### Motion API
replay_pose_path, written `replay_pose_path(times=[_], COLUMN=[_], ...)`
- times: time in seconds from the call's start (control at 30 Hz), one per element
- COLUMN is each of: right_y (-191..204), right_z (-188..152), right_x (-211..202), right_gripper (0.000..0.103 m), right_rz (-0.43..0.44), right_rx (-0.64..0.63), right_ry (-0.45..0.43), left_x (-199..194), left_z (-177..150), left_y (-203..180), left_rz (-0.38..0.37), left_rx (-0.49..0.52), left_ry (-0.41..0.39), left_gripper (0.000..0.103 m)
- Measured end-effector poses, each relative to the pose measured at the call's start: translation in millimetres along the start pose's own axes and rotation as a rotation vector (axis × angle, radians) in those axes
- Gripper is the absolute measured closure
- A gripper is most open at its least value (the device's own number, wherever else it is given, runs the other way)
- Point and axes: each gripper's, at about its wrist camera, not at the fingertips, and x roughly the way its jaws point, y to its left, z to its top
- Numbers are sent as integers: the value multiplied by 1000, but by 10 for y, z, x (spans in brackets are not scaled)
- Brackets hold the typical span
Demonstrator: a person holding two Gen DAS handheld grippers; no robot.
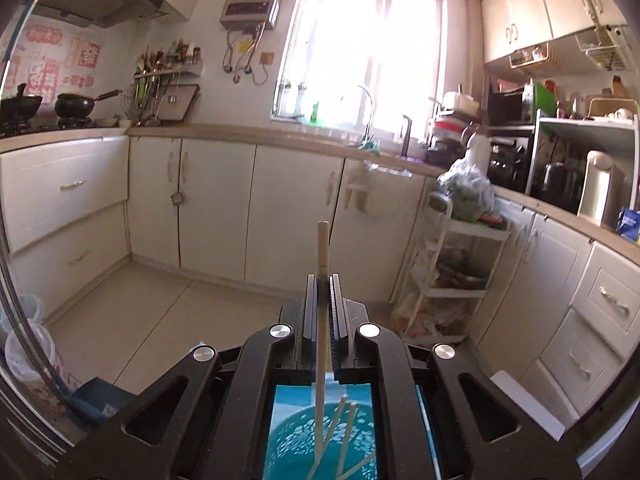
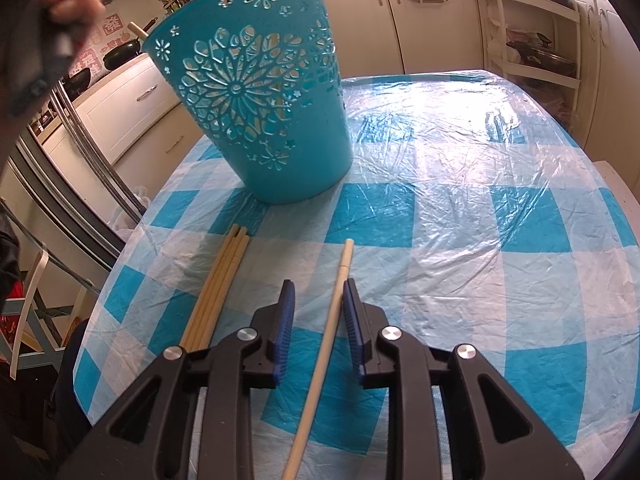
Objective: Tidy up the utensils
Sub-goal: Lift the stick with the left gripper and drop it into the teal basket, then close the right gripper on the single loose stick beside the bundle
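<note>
Blue is the colour of the tall plastic basket (image 2: 260, 92) standing on the checked tablecloth (image 2: 460, 208). It has flower-shaped holes cut in its side. The left gripper (image 1: 323, 280) is squeezed tight on one pale chopstick (image 1: 322, 264), and it hangs over the basket's open top. Looking down past that claw you can see more chopsticks (image 1: 346, 432) already lying inside the basket.

The right gripper (image 2: 318, 292) is low over the table with its jaws a little way apart. Another chopstick (image 2: 336, 304) lies flat on the cloth between its blue pads (image 2: 285, 320), close against the right one. Just to its left a small bunch of chopsticks (image 2: 218, 284) lies side by side, pointing toward the basket
</note>
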Motion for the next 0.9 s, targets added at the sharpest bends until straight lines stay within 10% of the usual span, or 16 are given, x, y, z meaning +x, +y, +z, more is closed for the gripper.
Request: replay_pose_path(times=[0.37, 0.6, 0.9], right_y=[1, 11, 127], right_z=[-9, -20, -18], right_x=[0, -10, 3], right_gripper=[76, 73, 88], right_rz=[7, 14, -110], right_rx=[5, 2, -57], right_ry=[-1, -1, 11], left_x=[109, -441, -1118], left_z=[-581, -639, -1324], left_y=[-101, 263, 903], left_rz=[6, 67, 143], left_rx=[92, 80, 40], left_ry=[160, 146, 225], left_gripper=[96, 49, 30])
